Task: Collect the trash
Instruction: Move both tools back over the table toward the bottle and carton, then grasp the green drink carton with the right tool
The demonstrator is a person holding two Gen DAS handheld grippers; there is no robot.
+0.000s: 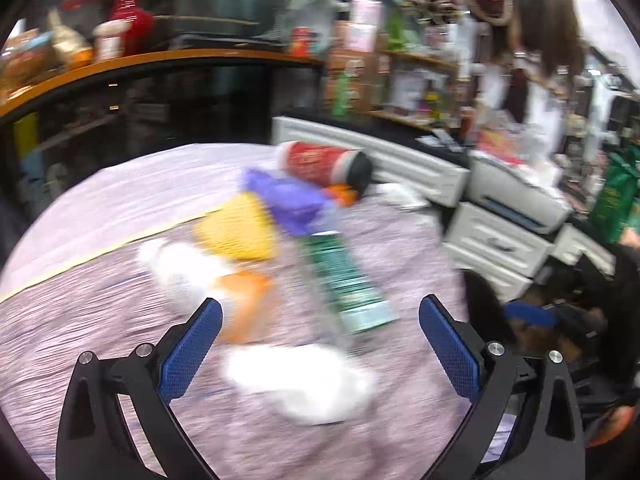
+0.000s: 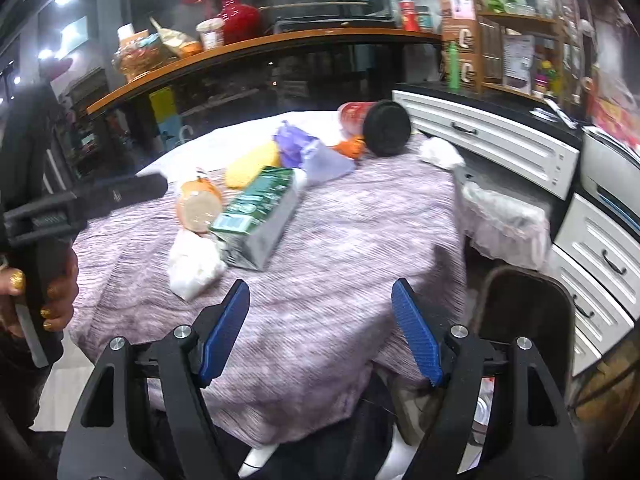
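Lilac cloth: a mottled purple-and-white woven cover point(image 2: 360, 224) drapes the worktop and hangs over its near edge.
Trash pile: a loose cluster on the far half of the worktop, pieces touching or just beside one another.
Carton: a green and white drink carton point(image 2: 260, 212) lies on its side in the middle of the pile, grey base facing the right wrist camera; in the left wrist view it is smeared by blur.
Tissue: a crumpled white wad point(image 2: 194, 266) sits against the carton's near corner — a second white wad point(image 2: 440, 152) lies apart at the worktop's far right edge.
Orange cup: a round orange container point(image 2: 199, 206) lies tipped beside the carton, pale end toward the camera.
Yellow piece: a rounded yellow lump point(image 2: 252, 166) behind the carton; what it is cannot be told.
Purple wrap: crumpled violet plastic point(image 2: 312, 152) next to the yellow piece.
Red can: a red tube with a black lid point(image 2: 376, 124) lies on its side at the back.
Left gripper: point(image 1: 320, 320) fingers spread wide with nothing between them, above the near trash.
Right gripper: point(image 2: 320, 308) fingers apart and empty — over the near edge of the cloth, short of the pile.
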